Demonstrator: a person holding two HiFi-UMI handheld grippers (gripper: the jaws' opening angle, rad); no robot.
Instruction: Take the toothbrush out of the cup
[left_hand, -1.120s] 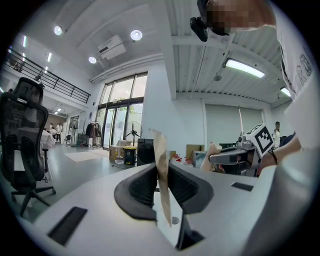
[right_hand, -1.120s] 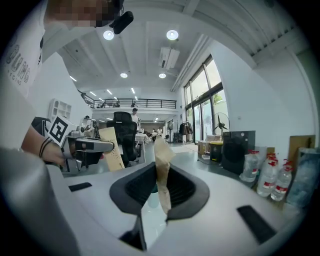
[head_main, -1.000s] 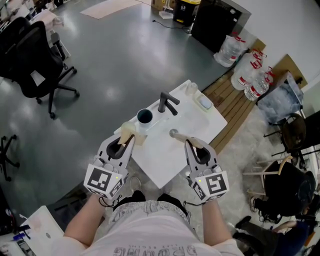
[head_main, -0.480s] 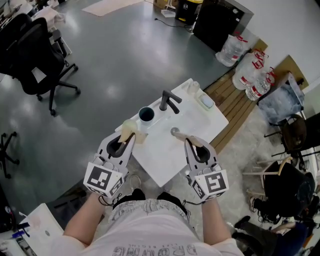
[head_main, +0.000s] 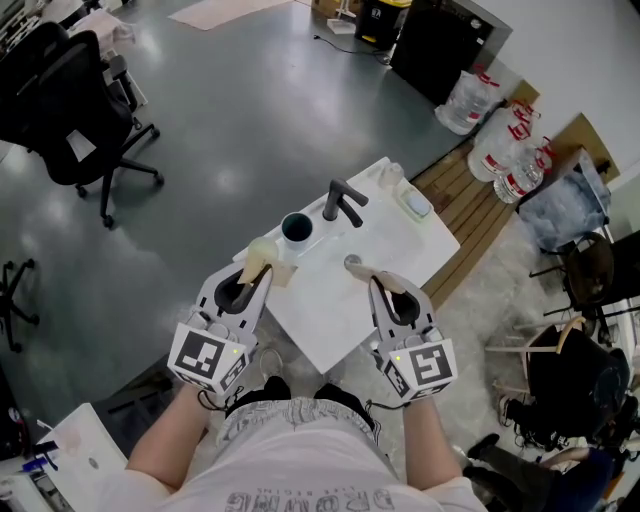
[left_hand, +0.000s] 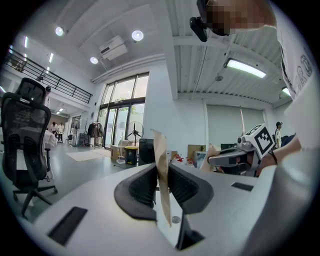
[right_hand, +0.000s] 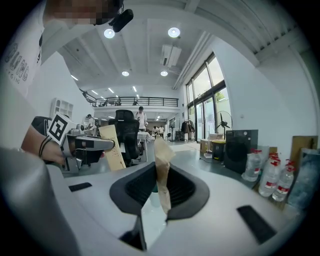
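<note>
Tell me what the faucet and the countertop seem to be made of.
The faucet looks like metal with a matte black finish: dark all over, no bright glints. The countertop looks like smooth white plastic or ceramic, evenly white; the head view can't settle which.

Watching remotely, I saw a black swivel office chair (head_main: 65, 110) on the grey polished floor (head_main: 250, 110) at upper left, a black tap (head_main: 338, 202) standing on the white washstand top (head_main: 320, 312), and clear red-labelled water bottles (head_main: 500, 140) beside a slatted wooden pallet (head_main: 462, 203) at right.
</note>
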